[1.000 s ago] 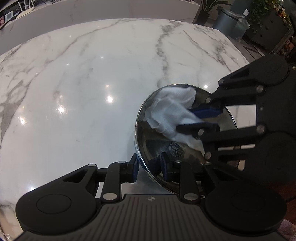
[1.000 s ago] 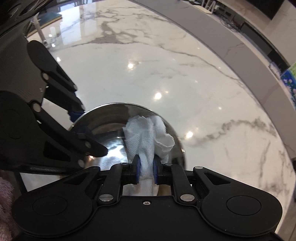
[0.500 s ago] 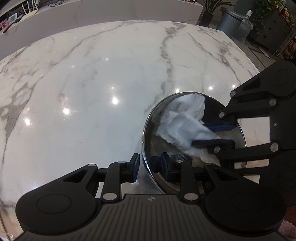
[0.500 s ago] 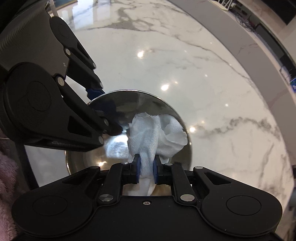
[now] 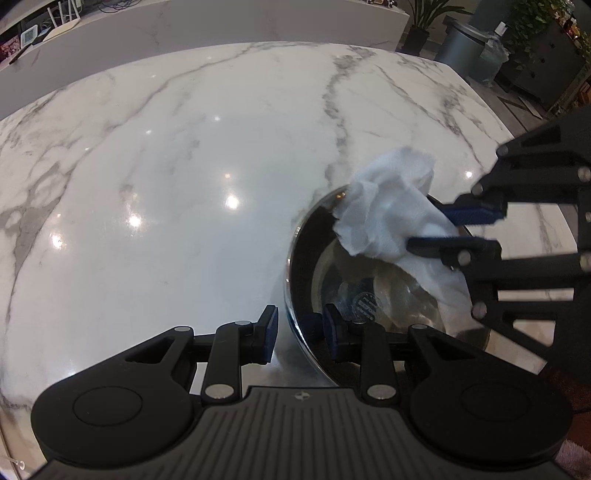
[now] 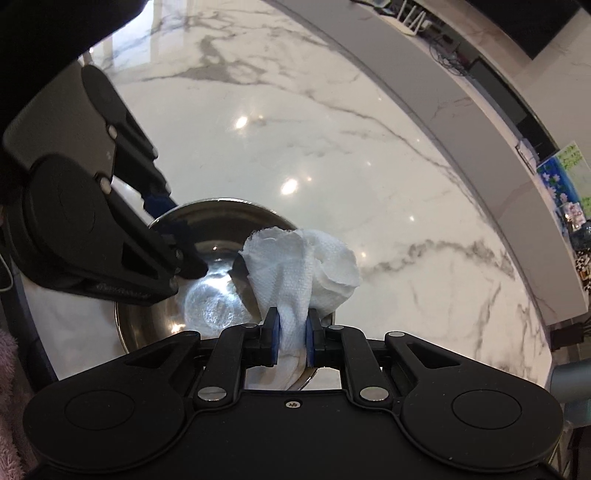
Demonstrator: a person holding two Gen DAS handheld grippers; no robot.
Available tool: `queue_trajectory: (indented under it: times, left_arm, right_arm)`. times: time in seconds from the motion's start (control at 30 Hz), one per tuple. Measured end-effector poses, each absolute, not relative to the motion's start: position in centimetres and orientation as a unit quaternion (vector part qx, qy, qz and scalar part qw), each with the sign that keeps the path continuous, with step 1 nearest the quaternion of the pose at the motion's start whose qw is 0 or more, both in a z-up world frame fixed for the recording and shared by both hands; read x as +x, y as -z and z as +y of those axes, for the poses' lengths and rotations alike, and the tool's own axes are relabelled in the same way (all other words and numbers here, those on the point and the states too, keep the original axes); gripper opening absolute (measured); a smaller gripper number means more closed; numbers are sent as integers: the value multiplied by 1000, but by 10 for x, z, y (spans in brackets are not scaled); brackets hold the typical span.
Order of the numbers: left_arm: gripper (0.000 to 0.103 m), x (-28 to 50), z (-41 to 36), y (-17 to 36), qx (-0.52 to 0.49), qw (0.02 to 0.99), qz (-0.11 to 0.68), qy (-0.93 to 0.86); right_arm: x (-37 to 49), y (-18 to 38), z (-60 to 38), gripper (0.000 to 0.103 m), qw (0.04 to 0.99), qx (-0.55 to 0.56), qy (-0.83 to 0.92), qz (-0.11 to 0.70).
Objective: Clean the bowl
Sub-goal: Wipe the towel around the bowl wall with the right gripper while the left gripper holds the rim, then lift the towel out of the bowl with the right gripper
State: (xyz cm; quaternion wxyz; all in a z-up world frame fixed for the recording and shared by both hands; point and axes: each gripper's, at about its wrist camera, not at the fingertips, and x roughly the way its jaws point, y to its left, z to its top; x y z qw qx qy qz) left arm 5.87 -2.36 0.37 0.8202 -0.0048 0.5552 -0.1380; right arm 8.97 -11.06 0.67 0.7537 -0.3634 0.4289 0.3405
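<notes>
A shiny steel bowl sits on the white marble counter; it also shows in the right wrist view. My left gripper straddles the bowl's near rim, one blue pad outside and one inside, with a gap still between the pads and the rim. My right gripper is shut on a crumpled white paper towel. The towel sticks up above the bowl's far rim. The right gripper's fingers reach in from the right.
A raised grey ledge runs along the counter's far side. A plant pot and a grey bin stand beyond the counter's far right corner. A pink fluffy cloth shows at the lower left.
The right gripper has lifted the paper towel from inside the bowl up to above its far rim. The bowl has shifted right and lower in the left wrist view.
</notes>
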Motion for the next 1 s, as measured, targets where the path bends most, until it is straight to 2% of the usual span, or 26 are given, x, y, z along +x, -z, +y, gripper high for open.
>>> queue_trajectory:
  times: [0.4,0.77,0.83,1.0]
  left_arm:
    - [26,55,-24,-4,-12,818,556,146]
    - [31,70,-9,8,-12,821,555,132]
    - [34,73,-6,11,-11,822,554,129]
    - [35,81,2,18,-9,823,554,124]
  right_arm:
    - [108,12,-109,12,755,-281,-382,453]
    - [113,9,-117,12,726,-256,-395,502]
    - [109,4,-120,12,730,-267,-386,496]
    - [97,-15,-131,11,768,-271,-359,455]
